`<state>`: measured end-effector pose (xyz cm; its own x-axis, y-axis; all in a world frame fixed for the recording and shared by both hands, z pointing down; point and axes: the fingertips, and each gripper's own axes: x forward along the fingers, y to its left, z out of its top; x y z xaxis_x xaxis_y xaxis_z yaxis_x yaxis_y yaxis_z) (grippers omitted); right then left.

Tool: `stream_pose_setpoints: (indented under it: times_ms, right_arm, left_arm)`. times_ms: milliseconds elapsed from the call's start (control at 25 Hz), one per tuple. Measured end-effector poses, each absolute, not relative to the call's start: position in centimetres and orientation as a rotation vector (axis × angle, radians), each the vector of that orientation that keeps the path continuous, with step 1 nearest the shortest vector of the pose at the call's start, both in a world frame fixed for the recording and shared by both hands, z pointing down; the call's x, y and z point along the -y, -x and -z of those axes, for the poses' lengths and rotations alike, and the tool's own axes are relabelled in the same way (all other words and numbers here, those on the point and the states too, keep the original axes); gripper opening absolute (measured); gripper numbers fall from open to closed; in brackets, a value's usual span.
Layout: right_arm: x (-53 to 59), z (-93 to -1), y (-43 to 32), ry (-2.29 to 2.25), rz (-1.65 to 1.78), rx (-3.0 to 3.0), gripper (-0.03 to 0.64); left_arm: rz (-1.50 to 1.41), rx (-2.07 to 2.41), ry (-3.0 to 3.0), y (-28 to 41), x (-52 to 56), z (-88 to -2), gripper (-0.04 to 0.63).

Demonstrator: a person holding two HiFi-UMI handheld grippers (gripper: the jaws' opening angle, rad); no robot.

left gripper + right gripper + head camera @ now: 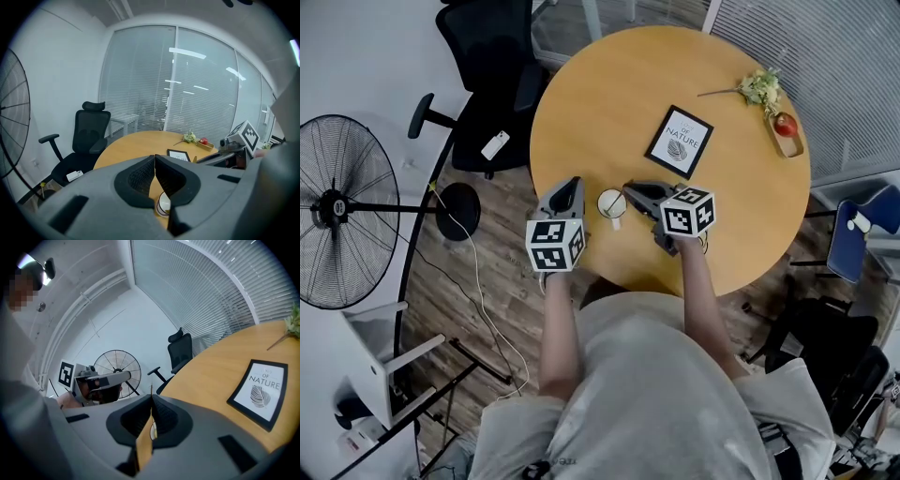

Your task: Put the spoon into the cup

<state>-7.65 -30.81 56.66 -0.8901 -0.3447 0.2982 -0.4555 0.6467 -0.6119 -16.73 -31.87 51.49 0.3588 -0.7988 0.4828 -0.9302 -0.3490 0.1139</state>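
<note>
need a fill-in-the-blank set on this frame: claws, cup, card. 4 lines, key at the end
1. The right claw is ____ on the spoon.
2. The left claw is shut and holds ____.
3. The cup stands on the table, ____ the two claws in the head view.
4. The card reads OF ____.
Missing words: shut; nothing; between; NATURE

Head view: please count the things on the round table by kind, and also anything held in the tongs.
Cup: 1
Framed card: 1
Wooden tray: 1
Red fruit: 1
Flower sprig: 1
Spoon, held in the right tongs: 1
Total: 6
</note>
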Motion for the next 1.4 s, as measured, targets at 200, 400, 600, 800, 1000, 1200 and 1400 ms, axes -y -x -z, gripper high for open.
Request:
stream_pose_setpoints:
  times_ms: [200,400,600,800,1000,1200,1400]
  right_arm:
    - [30.6,-56.8,7.7,-0.659,-1.071,2.701,0.003]
    - [30.3,-57.6,7.6,-0.668,-1.095,2.686,0.003]
    - [30.2,-58.7,7.9,-0.667,-1.114,2.668,0.005]
    - [30.1,-59.4,8.1,-0.659,-1.113,2.654,0.008]
    - [30.1,-60.2,8.6,-0.675,-1.100,2.628,0.008]
    - [29.7,-61.7,8.5,-0.674,-0.984,2.567,0.006]
    - [29.8,-61.8,8.1,-0.679,-0.992,2.561,0.005]
  left_arm:
    - [-0.491,1.519,-2.242,16.8,31.4,-51.8,0.009]
    - [-0.491,1.523,-2.231,16.9,31.0,-52.0,0.009]
    - [-0.505,1.532,-2.212,17.5,30.5,-52.4,0.009]
    - [-0.526,1.549,-2.194,18.0,29.9,-52.7,0.009]
    - [-0.561,1.569,-2.177,19.3,29.5,-52.8,0.009]
    - [-0.566,1.560,-2.175,19.0,29.9,-53.2,0.009]
    - [-0.576,1.524,-2.203,17.6,30.4,-53.4,0.009]
